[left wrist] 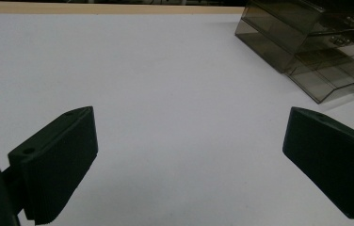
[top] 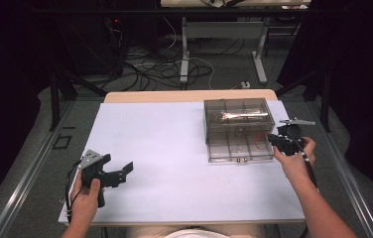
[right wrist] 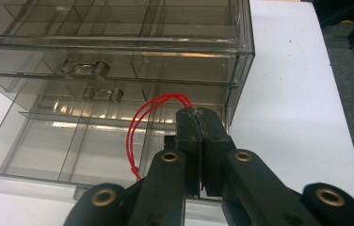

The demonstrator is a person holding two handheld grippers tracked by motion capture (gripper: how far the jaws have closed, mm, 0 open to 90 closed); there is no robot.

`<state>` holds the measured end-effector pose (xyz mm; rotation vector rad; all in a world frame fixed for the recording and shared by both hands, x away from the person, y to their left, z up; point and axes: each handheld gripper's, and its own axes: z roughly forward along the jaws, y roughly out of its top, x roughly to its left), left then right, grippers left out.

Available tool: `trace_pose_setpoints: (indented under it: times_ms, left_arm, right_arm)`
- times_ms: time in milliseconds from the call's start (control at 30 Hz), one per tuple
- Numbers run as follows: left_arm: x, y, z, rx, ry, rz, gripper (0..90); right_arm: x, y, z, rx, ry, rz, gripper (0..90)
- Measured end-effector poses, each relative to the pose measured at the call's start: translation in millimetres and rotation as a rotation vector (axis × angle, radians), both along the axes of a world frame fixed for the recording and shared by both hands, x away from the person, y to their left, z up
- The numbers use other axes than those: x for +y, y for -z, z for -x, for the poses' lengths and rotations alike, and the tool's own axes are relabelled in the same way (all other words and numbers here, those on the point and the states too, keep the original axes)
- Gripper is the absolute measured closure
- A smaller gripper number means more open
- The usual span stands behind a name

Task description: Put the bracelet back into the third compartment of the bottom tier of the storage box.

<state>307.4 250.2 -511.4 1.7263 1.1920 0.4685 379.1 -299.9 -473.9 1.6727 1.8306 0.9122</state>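
Pinching a thin red string loop (right wrist: 140, 126), the right claw (right wrist: 197, 117) is closed over the clear plastic drawer box (top: 237, 130). The left claw (left wrist: 189, 165) gapes wide, empty, above the matte white surface (top: 164, 148).

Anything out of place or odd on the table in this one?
Little stands out. The clear drawer box has its lowest drawer pulled out, and the right gripper is shut on a red string loop over it. The left gripper is open above bare table.
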Motion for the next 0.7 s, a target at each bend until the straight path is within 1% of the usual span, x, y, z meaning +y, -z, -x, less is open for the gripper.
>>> trace_pose_setpoints:
  times_ms: [33,67,133,200,333,367,667,700]
  left_arm:
    - [-0.1,0.0,0.0,0.0,0.0,0.0,3.9]
    - [-0.1,0.0,0.0,0.0,0.0,0.0,4.0]
    - [0.0,0.0,0.0,0.0,0.0,0.0,4.0]
    - [0.1,0.0,0.0,-0.001,0.0,0.0,4.0]
    - [0.1,0.0,0.0,-0.001,-0.001,0.001,4.0]
    - [0.1,0.0,0.0,-0.001,-0.001,0.001,4.0]
    - [-0.1,0.1,0.0,-0.001,0.0,0.0,4.0]
    - [-0.1,0.1,0.0,-0.001,0.001,0.0,4.0]
  right_arm:
    - [-0.2,0.8,-1.3,0.002,0.005,0.002,89.1]
    - [-0.1,1.1,-2.0,0.008,0.005,-0.008,89.1]
    - [-0.8,2.4,-3.9,0.019,0.005,-0.006,89.1]
    - [-0.2,3.5,-5.4,0.036,0.008,-0.015,89.1]
    - [-0.3,6.5,-9.0,0.053,0.005,-0.006,89.1]
    - [0.5,7.0,-9.6,0.056,0.014,-0.007,89.0]
    - [2.7,13.1,-15.8,0.085,0.006,0.009,89.1]
    - [3.6,14.5,-17.0,0.095,0.007,0.012,89.1]
